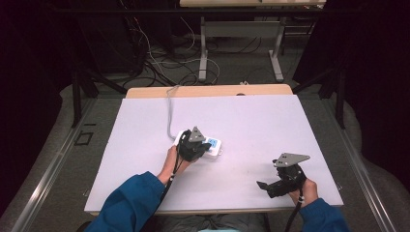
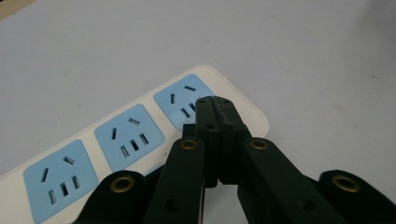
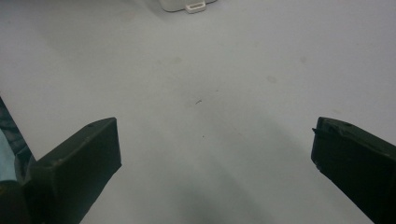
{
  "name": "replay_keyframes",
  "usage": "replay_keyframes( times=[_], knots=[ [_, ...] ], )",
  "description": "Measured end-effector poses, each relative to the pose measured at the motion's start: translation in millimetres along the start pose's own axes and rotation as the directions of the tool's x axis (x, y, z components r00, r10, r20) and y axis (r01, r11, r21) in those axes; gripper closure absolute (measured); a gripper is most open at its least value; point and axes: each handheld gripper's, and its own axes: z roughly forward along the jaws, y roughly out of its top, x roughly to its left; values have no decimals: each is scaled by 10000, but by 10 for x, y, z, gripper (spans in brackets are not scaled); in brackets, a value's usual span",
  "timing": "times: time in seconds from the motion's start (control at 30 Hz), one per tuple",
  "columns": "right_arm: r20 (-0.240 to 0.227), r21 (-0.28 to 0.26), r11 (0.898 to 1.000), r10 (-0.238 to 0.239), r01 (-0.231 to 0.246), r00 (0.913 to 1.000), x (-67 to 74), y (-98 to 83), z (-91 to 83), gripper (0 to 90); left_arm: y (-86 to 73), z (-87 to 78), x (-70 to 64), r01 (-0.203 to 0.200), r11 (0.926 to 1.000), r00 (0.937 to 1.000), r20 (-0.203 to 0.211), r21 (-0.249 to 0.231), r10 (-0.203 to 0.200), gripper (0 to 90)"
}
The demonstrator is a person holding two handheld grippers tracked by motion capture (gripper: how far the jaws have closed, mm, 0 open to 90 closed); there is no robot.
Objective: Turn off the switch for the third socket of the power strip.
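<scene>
We see a white power strip (image 1: 212, 145) with blue sockets near the middle of the desk (image 1: 251, 121), its grey cord (image 1: 170, 111) running toward the far edge. Our left tongs (image 2: 215, 105) are pressed together, tips over the strip's end socket (image 2: 184, 100). Our right tongs (image 3: 215, 149) are spread wide above bare desk, well apart from the strip (image 3: 184, 4).

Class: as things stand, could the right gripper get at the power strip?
Probably yes: the right gripper is open, bare table lies between, though the left gripper sits over the power strip.
</scene>
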Motion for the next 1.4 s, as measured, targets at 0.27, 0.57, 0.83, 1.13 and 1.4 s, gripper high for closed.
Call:
replay_keyframes(
  times=[0.27,0.57,0.83,1.13,1.4],
  knots=[
    [60,-52,10000,16,-16,10000,-4,-2,10,12,-26,42,0,51,10000,10000,81,41,-52,900],
    [-31,0,10000,29,-29,10000,-3,-3,10,13,-45,52,35,38,10000,9998,217,-71,-37,900],
    [-50,41,10000,90,-89,9999,-2,-2,8,14,-50,44,46,-32,10000,9994,340,-31,33,900],
    [-7,-104,9999,9,-9,10000,-6,-2,14,14,-48,45,36,-174,9998,9994,283,-11,174,900],
    [-34,-16,10000,84,-84,10000,2,1,4,14,-48,54,25,-241,9997,9995,183,73,240,900]
  ],
)
